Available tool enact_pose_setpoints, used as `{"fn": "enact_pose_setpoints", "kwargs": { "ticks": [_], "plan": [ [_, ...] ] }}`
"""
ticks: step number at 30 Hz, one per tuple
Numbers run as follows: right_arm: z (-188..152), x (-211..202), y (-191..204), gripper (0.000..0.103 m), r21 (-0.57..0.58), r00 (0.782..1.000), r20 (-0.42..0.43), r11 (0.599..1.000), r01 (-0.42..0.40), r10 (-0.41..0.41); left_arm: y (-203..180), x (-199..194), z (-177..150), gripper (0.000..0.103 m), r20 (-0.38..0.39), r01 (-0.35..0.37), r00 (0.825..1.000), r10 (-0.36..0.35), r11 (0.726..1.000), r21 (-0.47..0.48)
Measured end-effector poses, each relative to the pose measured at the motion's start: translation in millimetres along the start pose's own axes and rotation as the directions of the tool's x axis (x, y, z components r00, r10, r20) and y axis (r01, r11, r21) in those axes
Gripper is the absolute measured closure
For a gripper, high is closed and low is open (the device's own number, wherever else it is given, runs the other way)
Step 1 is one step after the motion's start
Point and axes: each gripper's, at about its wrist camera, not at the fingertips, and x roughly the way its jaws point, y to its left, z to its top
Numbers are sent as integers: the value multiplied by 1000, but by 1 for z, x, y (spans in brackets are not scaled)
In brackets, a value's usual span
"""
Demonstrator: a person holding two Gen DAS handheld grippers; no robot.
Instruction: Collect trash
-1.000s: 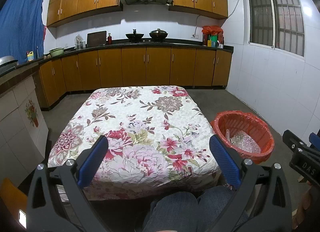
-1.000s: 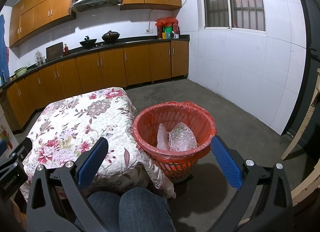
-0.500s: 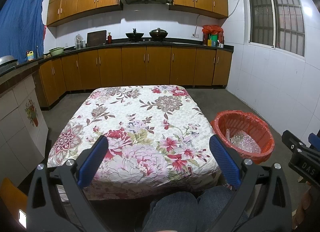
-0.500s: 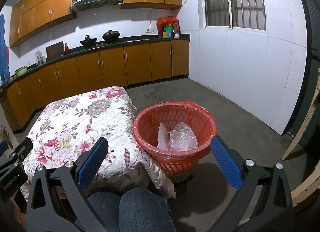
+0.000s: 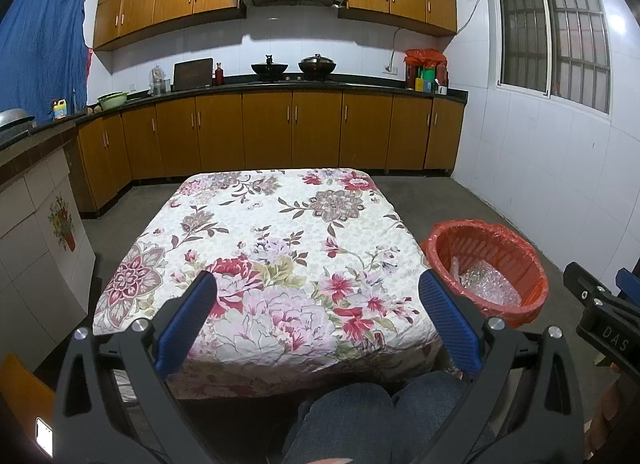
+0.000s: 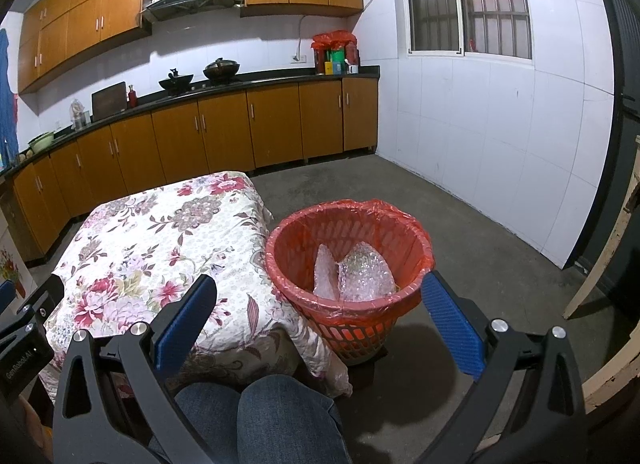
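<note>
A red basket (image 6: pixel 348 220) lined with a red bag stands on the floor right of the table; it also shows in the left wrist view (image 5: pixel 486 234). Crumpled clear bubble wrap (image 6: pixel 358 274) lies inside it, also seen in the left wrist view (image 5: pixel 486 284). My left gripper (image 5: pixel 318 312) is open and empty, held above the near edge of the floral-cloth table (image 5: pixel 272 232). My right gripper (image 6: pixel 318 316) is open and empty, held in front of the basket, a little above it. No loose trash shows on the tablecloth.
The table (image 6: pixel 160 240) has a flowered cloth. Brown cabinets (image 5: pixel 280 132) and a counter with pots line the far wall. White tiled wall (image 6: pixel 500 144) on the right. The person's knees (image 6: pixel 264 416) are below the grippers. A wooden frame (image 6: pixel 608 256) stands far right.
</note>
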Motion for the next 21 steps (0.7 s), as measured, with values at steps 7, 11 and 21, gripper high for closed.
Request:
{"fn": "enact_pose_setpoints", "kwargs": {
  "ticks": [7, 11, 21],
  "plan": [
    [0, 0, 0, 2, 0, 1000, -2, 1000, -1, 1, 0, 0, 0, 4, -1, 0, 1000, 0, 1000, 1],
    [0, 1, 0, 2, 1, 1000, -2, 1000, 0, 0, -1, -1, 0, 4, -1, 0, 1000, 0, 1000, 1],
    [-2, 2, -1, 2, 2, 1000, -6, 1000, -2, 2, -1, 0, 0, 4, -2, -1, 1000, 1, 1000, 1]
  ]
}}
